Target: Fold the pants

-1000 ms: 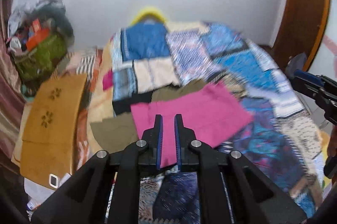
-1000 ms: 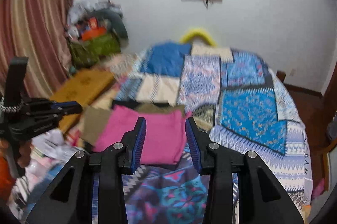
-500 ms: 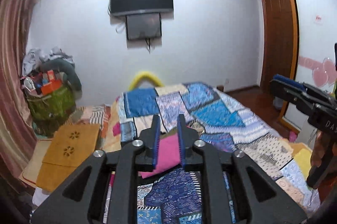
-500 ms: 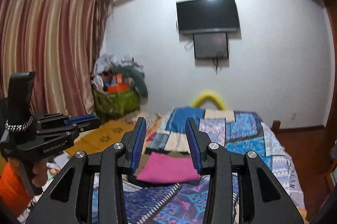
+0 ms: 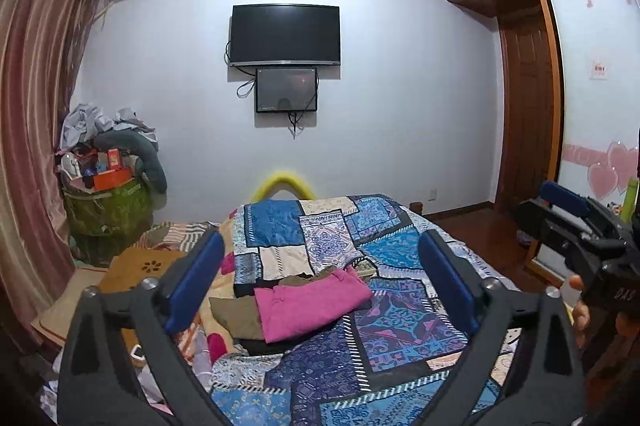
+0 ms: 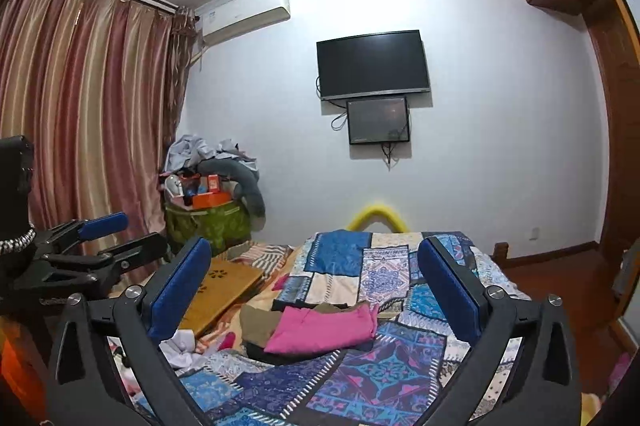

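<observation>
So both grippers are up off the bed with nothing in them. Left gripper (image 5: 318, 276) has its jaws spread wide, blue pads (image 5: 196, 280) on either side of the view, and the right gripper (image 6: 314, 286) looks the same, jaws wide apart and empty. Each one also shows up at the edge of the other's camera, held in a hand.

Past the fingers is the bed, covered in a blue patchwork quilt (image 5: 384, 330). Pink pants (image 5: 310, 302) sit folded in a neat rectangle on the left part of the quilt, on top of an olive garment (image 5: 236, 314) and something dark underneath. Neither gripper touches the pile, they're well back from it.

Left of the bed there's a wooden lap table (image 6: 222, 288) lying flat, and behind that a green basket (image 6: 208, 226) stuffed with boxes and clothes, next to striped curtains (image 6: 80, 113). Far wall has a TV (image 5: 285, 34) with a smaller screen (image 5: 286, 89) right below it, plus an AC unit (image 6: 244, 13) up near the ceiling
</observation>
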`<state>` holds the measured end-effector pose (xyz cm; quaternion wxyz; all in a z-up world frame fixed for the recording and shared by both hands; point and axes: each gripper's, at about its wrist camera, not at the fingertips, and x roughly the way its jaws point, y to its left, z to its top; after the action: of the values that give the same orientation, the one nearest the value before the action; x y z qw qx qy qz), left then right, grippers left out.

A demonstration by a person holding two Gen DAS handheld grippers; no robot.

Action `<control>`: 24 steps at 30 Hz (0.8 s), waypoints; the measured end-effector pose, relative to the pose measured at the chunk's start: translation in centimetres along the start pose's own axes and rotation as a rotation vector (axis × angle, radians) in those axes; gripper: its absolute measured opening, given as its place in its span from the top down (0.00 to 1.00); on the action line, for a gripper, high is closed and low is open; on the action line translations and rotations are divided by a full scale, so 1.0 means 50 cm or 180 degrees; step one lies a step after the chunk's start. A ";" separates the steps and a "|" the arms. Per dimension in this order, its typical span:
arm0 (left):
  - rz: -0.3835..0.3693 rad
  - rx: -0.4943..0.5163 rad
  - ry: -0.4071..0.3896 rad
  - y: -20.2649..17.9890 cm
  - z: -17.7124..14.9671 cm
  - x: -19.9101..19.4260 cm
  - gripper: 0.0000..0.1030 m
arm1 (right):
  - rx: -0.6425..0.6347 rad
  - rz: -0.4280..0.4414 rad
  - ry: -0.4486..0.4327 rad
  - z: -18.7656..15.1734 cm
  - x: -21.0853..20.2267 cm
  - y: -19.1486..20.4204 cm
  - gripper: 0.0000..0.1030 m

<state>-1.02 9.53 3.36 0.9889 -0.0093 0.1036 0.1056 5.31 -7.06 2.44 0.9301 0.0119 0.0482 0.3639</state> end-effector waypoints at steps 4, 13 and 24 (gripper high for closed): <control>0.0055 0.0000 -0.0042 0.004 -0.006 -0.009 0.01 | -0.0005 -0.0027 0.0005 0.000 0.004 0.004 0.00; 0.0068 0.0025 -0.0045 -0.006 -0.016 -0.007 0.00 | -0.0066 -0.0048 0.0003 -0.010 -0.018 0.017 0.00; 0.0064 0.0014 -0.0026 -0.008 -0.025 -0.004 0.00 | -0.0063 -0.0062 0.0067 -0.017 -0.020 0.014 0.00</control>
<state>-1.38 9.04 2.19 0.9883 -0.0056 0.1000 0.1154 4.04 -7.23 1.72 0.9331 -0.0017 0.0546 0.3553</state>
